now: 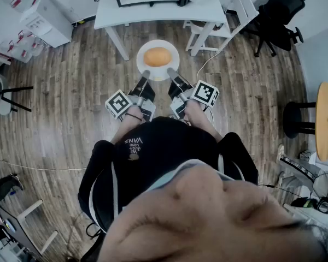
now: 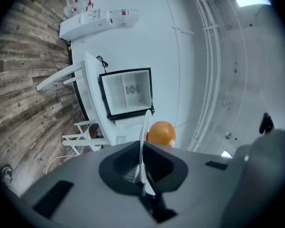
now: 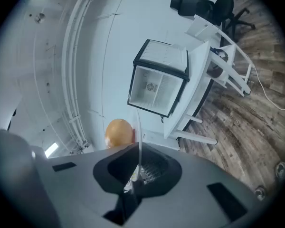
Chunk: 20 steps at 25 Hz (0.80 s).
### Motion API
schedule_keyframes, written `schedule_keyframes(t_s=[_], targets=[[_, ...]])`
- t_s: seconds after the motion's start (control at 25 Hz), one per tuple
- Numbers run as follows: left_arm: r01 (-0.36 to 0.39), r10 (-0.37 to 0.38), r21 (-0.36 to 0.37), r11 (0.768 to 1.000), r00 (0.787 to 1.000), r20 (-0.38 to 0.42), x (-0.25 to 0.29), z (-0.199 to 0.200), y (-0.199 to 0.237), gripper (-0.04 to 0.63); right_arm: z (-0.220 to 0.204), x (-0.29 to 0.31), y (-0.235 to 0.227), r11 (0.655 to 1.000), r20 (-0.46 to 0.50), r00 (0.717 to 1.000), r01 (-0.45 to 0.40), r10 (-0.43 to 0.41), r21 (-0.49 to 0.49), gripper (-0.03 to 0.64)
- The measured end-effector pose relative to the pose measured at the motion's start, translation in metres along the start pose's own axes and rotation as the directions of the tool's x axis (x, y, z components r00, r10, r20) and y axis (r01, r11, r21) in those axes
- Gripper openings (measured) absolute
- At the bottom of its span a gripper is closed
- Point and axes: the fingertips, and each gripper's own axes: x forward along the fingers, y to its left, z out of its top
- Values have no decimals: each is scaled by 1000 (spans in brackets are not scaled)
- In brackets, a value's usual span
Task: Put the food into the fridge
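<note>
An orange, rounded piece of food (image 1: 157,56) lies on a white plate (image 1: 173,49) held out in front of the person. My left gripper (image 1: 146,73) is shut on the plate's near-left rim and my right gripper (image 1: 171,71) is shut on its near-right rim. In the left gripper view the plate (image 2: 145,127) shows edge-on between the jaws of the left gripper (image 2: 143,169), with the food (image 2: 160,133) beyond. The right gripper (image 3: 138,167) likewise pinches the plate's thin edge (image 3: 138,134) beside the food (image 3: 118,133). The small fridge (image 2: 128,93) stands open on a white table ahead.
The fridge (image 3: 159,82) sits on the white table (image 1: 153,12). A white chair (image 1: 224,21) and a black office chair (image 1: 279,10) stand to the right of it. A white cabinet (image 1: 41,18) is at far left, a round wooden table (image 1: 325,121) at right.
</note>
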Motion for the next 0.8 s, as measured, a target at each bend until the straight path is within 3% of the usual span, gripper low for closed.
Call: schedule_keyframes(t_s=[0.16, 0.8], targets=[[-1, 1, 3, 1000, 1000, -2, 1, 1, -3, 28, 1, 6, 20, 999, 5, 999, -36, 36, 16, 20], [12, -12, -33, 999, 1000, -6, -27, 7, -3, 28, -23, 5, 30, 999, 29, 999, -31, 31, -24, 20]])
